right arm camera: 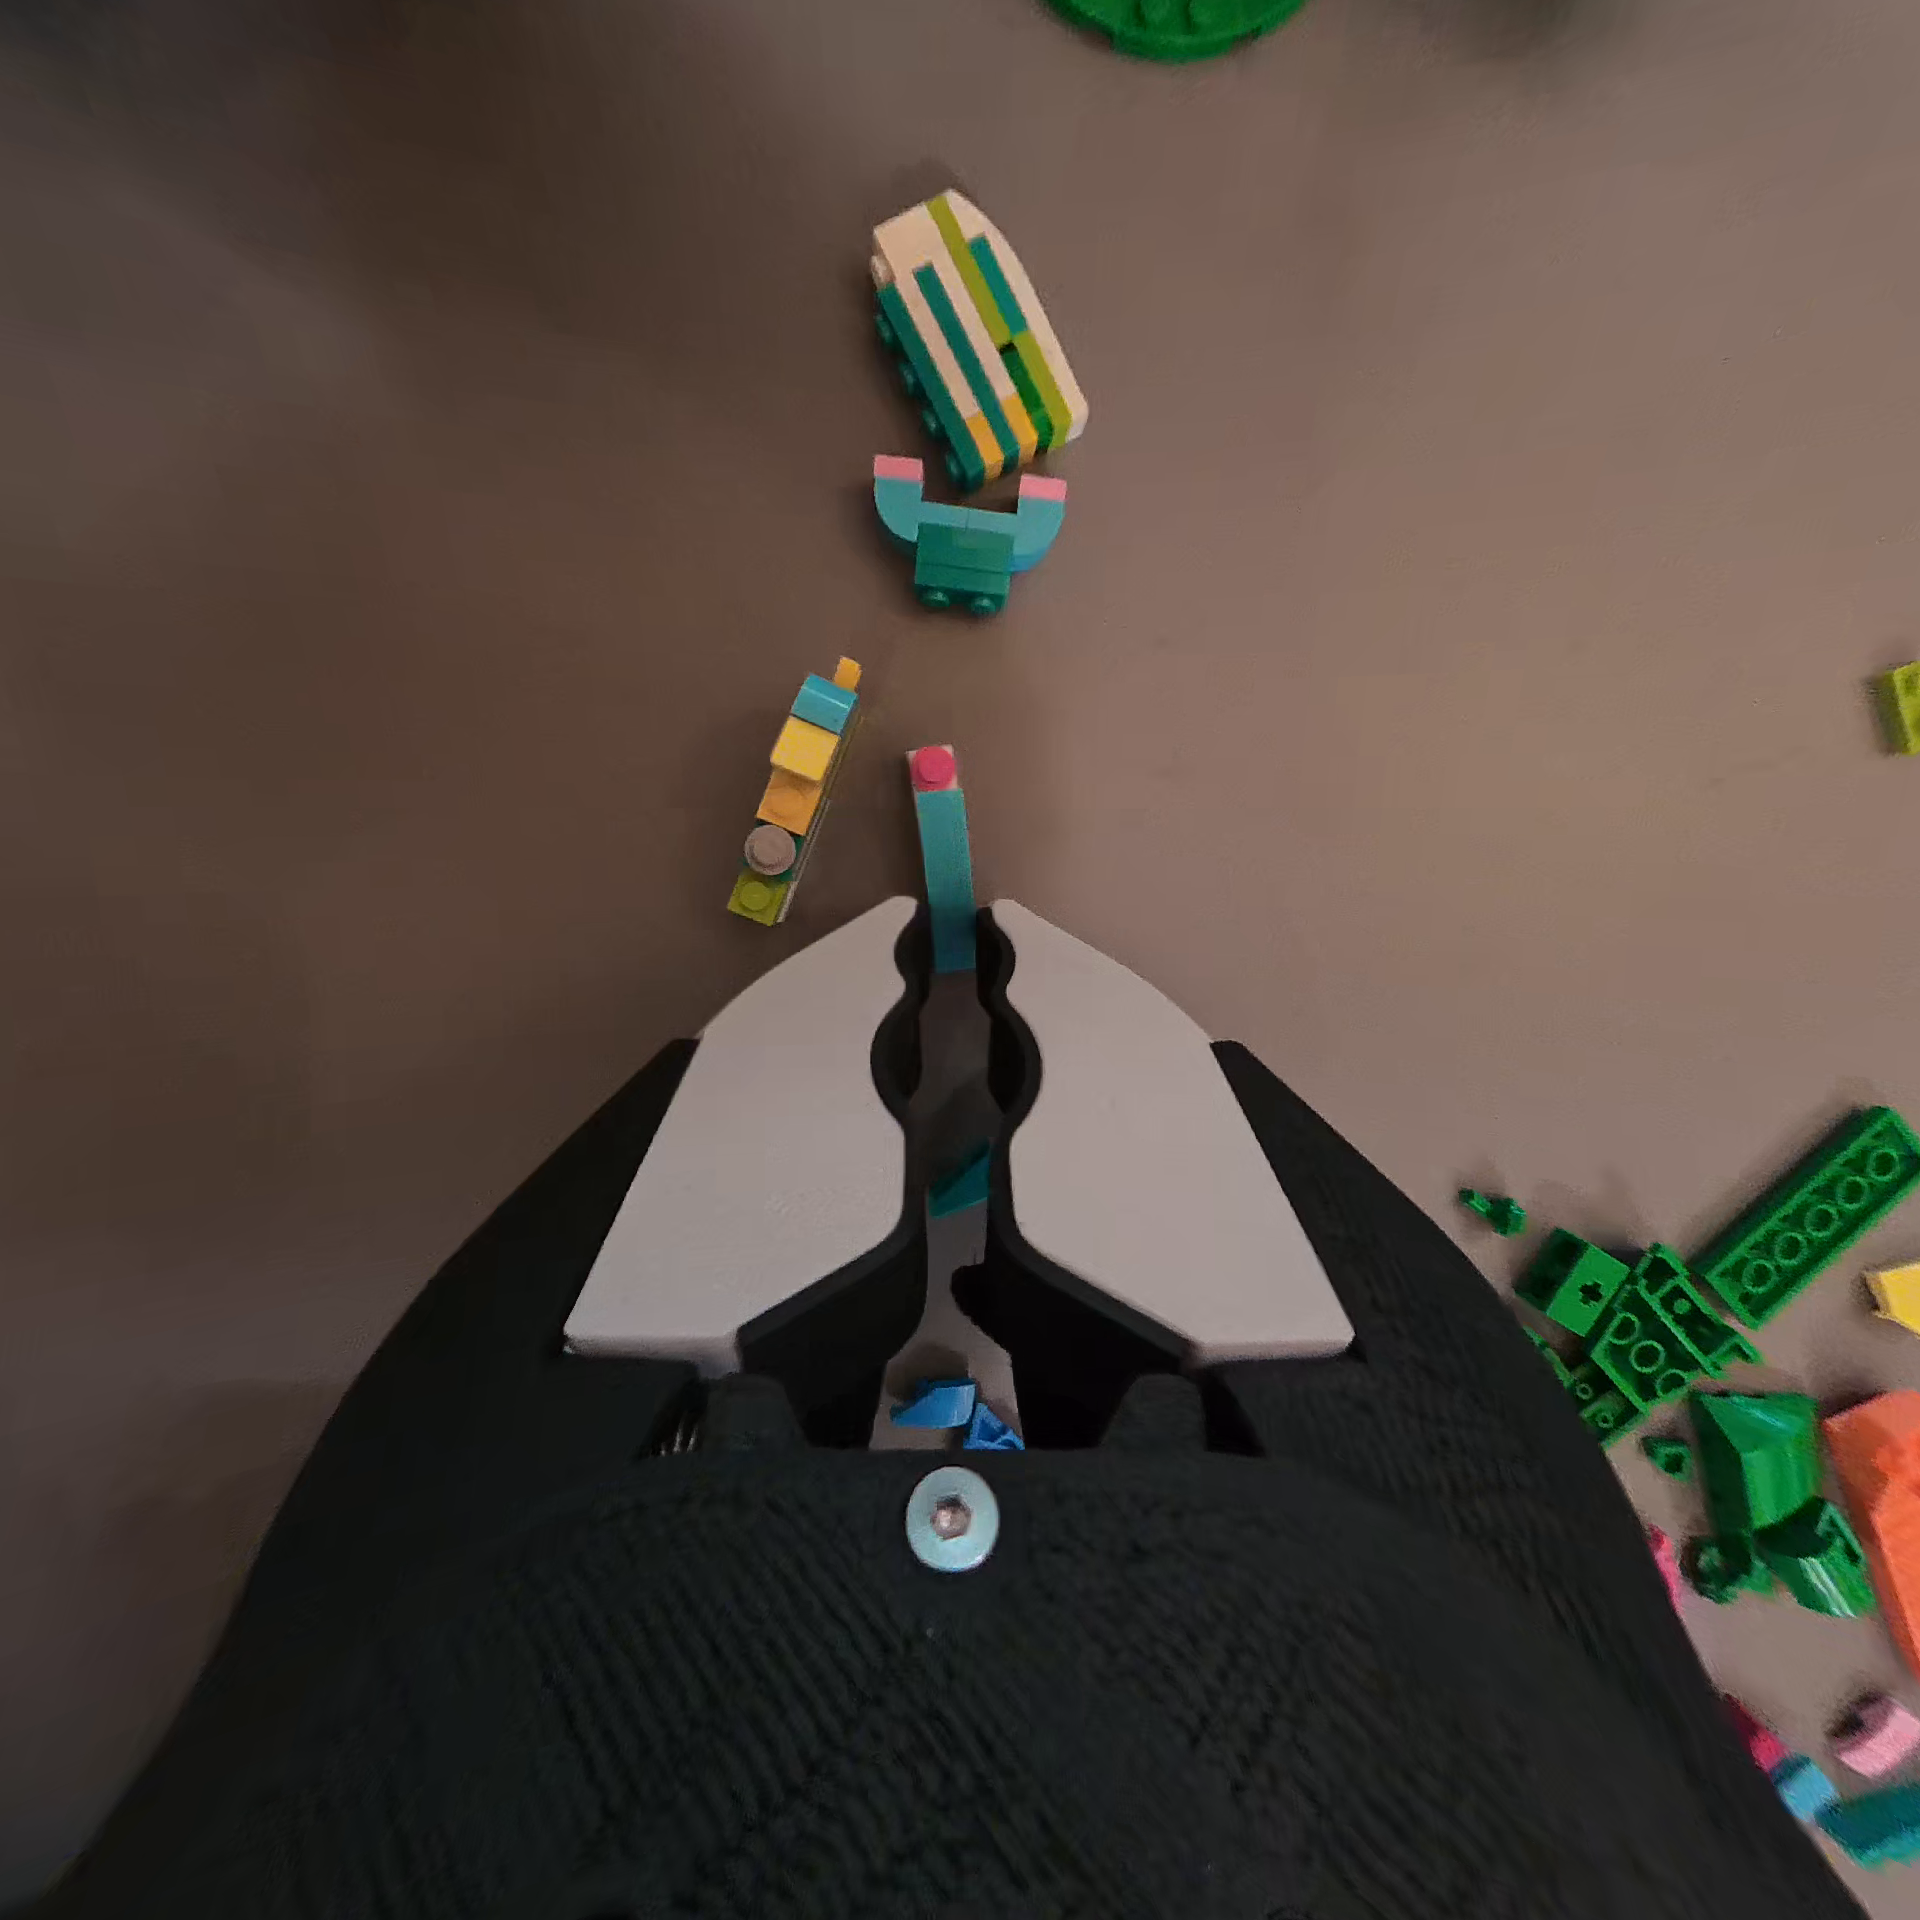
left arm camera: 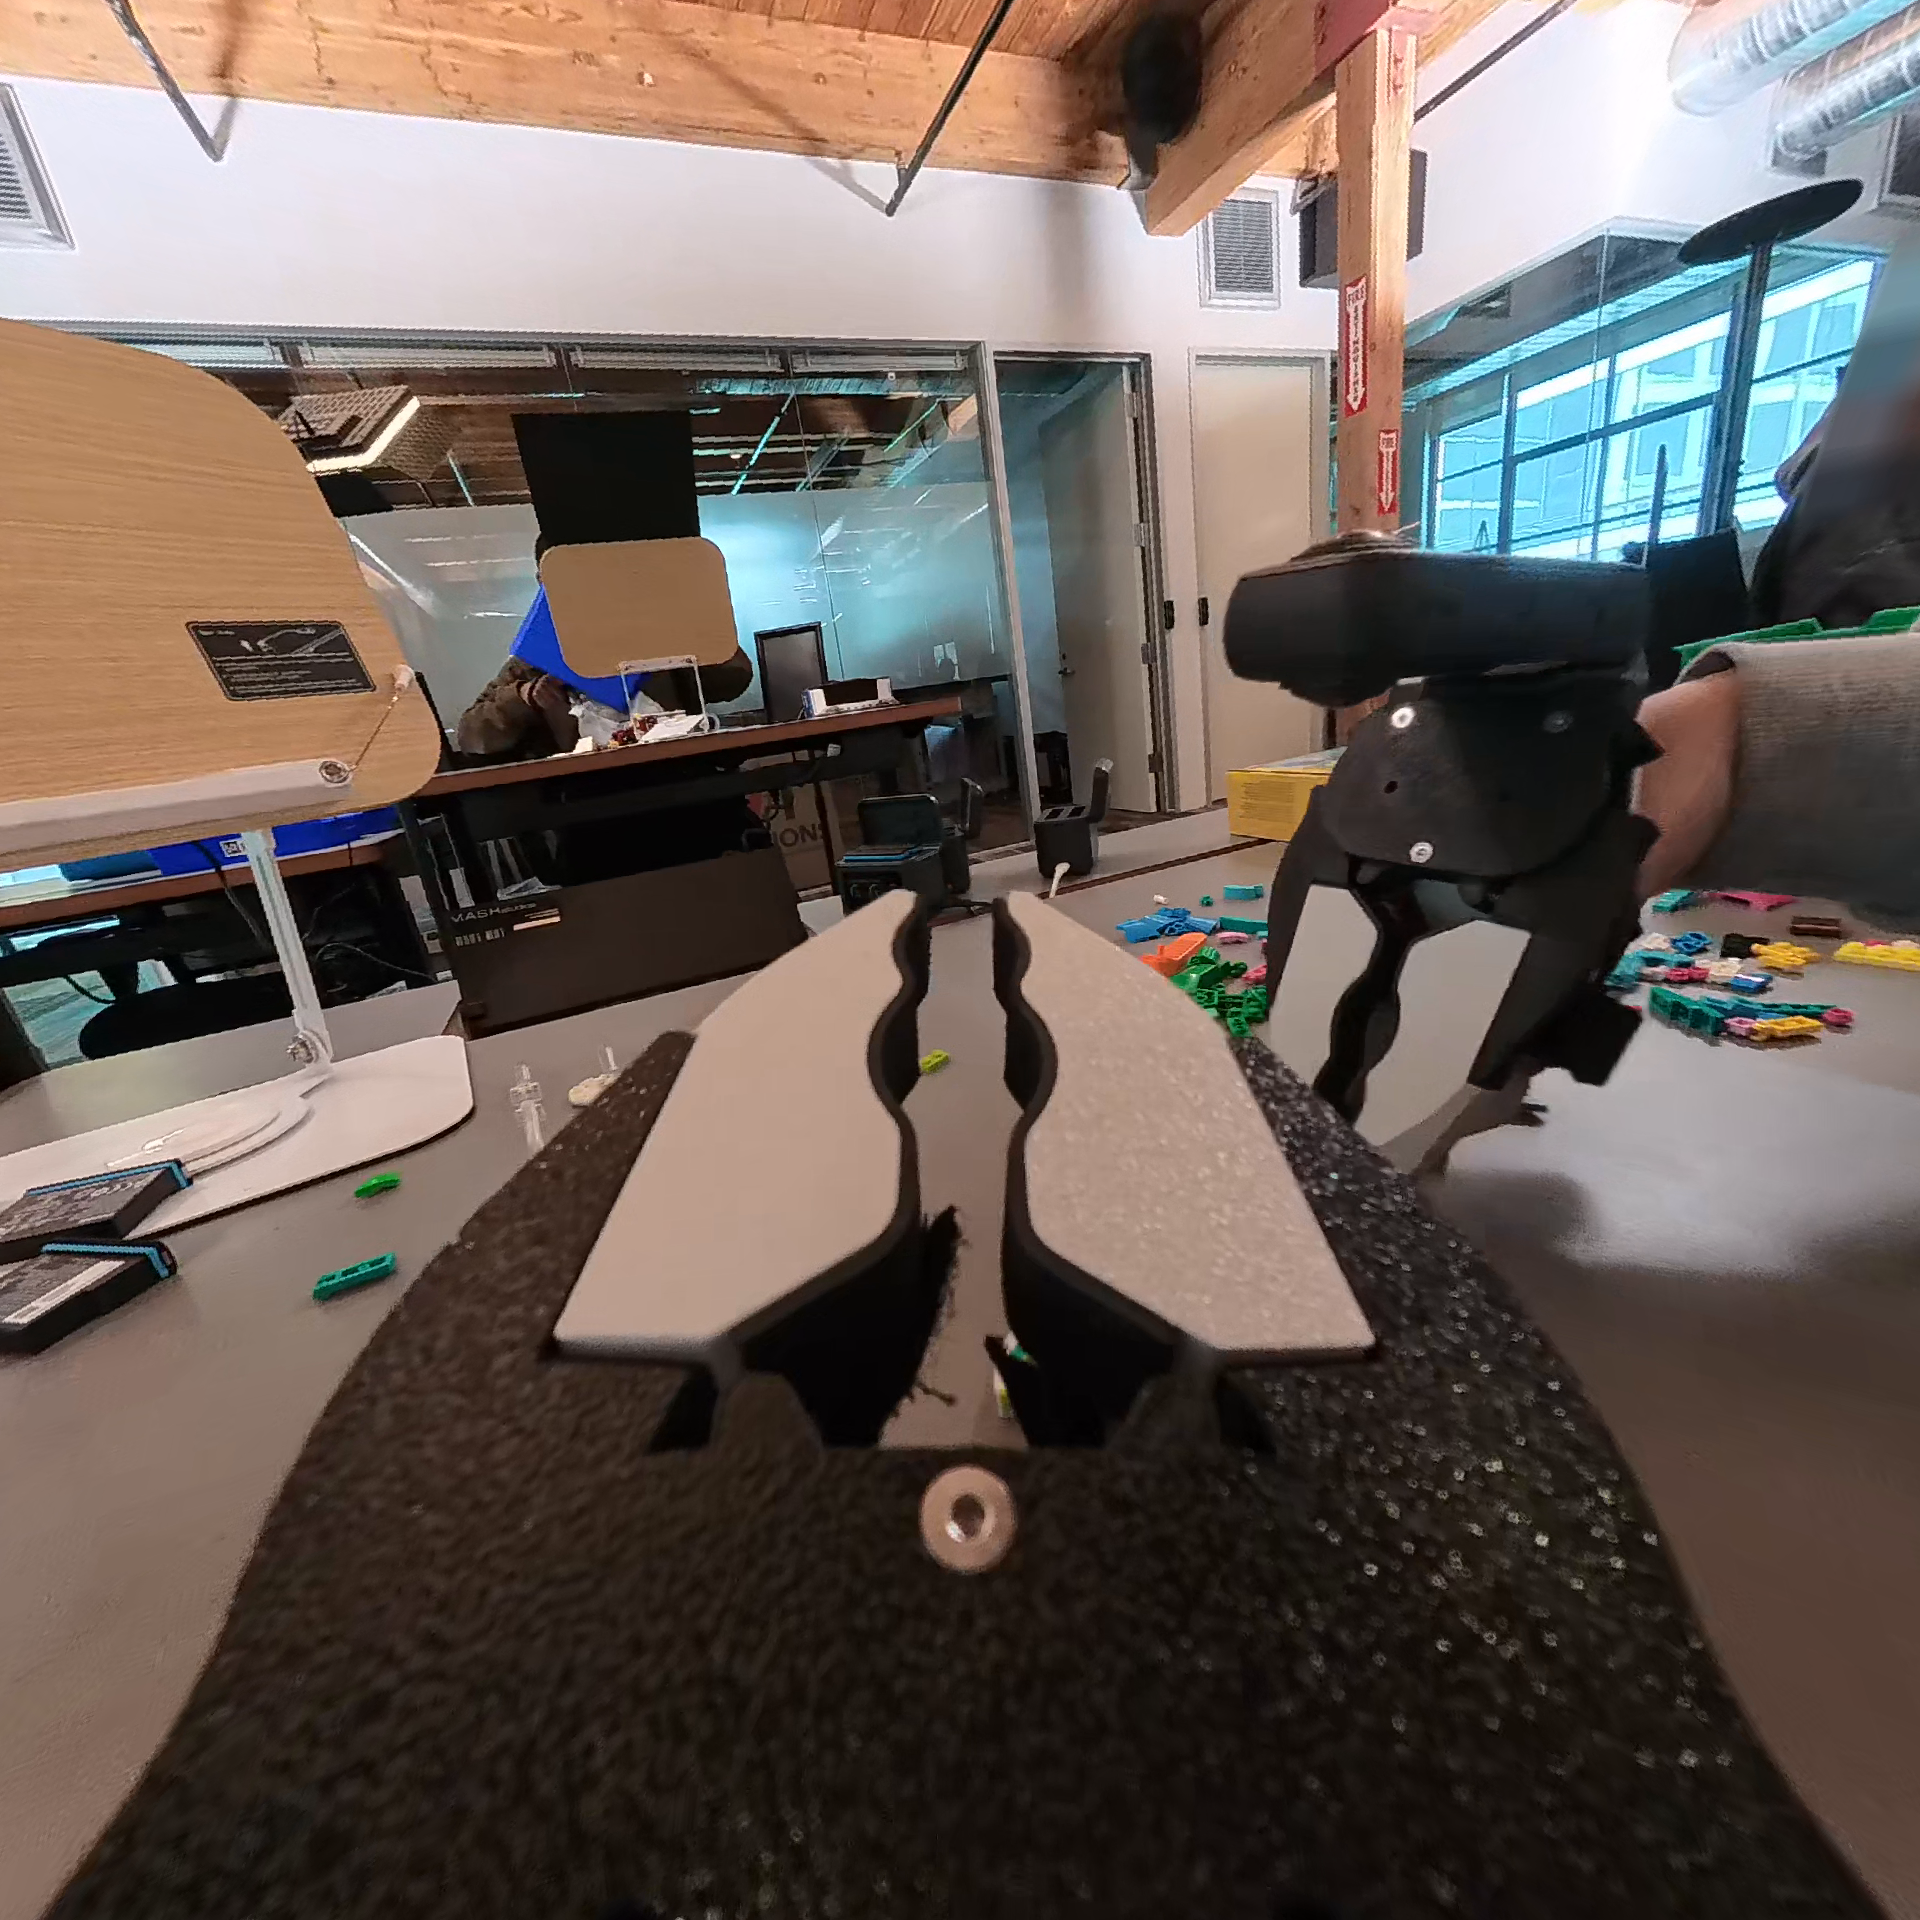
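The right gripper pinches a slim teal plastic strip with a pink stud; it points straight ahead from the tips. Left of the strip lies a multicoloured brick bar. The left gripper, narrowly parted, holds nothing.

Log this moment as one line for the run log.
left gripper: open, nothing held | right gripper: shut on teal brick piece | gray table
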`<state>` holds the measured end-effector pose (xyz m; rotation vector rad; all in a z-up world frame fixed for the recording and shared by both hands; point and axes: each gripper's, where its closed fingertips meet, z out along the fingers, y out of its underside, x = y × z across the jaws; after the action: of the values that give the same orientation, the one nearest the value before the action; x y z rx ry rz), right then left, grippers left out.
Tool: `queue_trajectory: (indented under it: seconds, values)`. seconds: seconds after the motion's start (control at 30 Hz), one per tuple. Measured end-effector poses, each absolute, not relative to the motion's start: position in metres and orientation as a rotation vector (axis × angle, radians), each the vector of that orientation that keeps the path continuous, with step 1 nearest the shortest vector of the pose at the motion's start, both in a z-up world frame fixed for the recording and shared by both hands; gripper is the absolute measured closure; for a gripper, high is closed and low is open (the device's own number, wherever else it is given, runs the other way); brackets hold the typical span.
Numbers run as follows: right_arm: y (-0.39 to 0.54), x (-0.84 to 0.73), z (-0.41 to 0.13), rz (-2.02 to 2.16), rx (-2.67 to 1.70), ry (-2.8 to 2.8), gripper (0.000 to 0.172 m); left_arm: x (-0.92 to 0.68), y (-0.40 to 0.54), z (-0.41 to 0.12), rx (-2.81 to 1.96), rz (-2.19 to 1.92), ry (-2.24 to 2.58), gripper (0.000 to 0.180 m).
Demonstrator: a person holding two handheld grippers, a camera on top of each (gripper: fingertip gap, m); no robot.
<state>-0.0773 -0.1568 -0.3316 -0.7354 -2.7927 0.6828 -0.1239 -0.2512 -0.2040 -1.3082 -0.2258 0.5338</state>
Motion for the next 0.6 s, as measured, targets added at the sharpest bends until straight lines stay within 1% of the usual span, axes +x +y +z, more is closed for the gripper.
queue_trajectory:
  seconds: [0.1, 0.2, 0.33, 0.47, 0.57, 0.6]
  values:
    - [-0.158, -0.088, -0.317, 0.757, -0.652, -2.662, 0.166, -0.118, -0.245, -0.207, -1.335, 0.490, -0.189, 0.169]
    - [-0.174, -0.093, -0.279, 0.892, -0.371, -2.402, 0.166, -0.106, -0.231, -0.216, -1.417, 0.357, -0.120, 0.163]
    - [-0.193, -0.085, -0.243, 0.799, 0.019, -2.083, 0.166, -0.091, -0.218, -0.223, -1.488, 0.041, -0.135, 0.154]
    - [-0.200, -0.082, -0.233, 0.610, 0.228, -1.908, 0.166, -0.080, -0.213, -0.230, -1.556, -0.116, -0.093, 0.161]
    - [-0.203, -0.080, -0.233, 0.556, 0.295, -1.867, 0.166, -0.073, -0.213, -0.228, -1.543, -0.166, -0.069, 0.171]
    - [-0.204, -0.080, -0.234, 0.542, 0.307, -1.861, 0.166, -0.073, -0.213, -0.230, -1.548, -0.169, -0.075, 0.171]
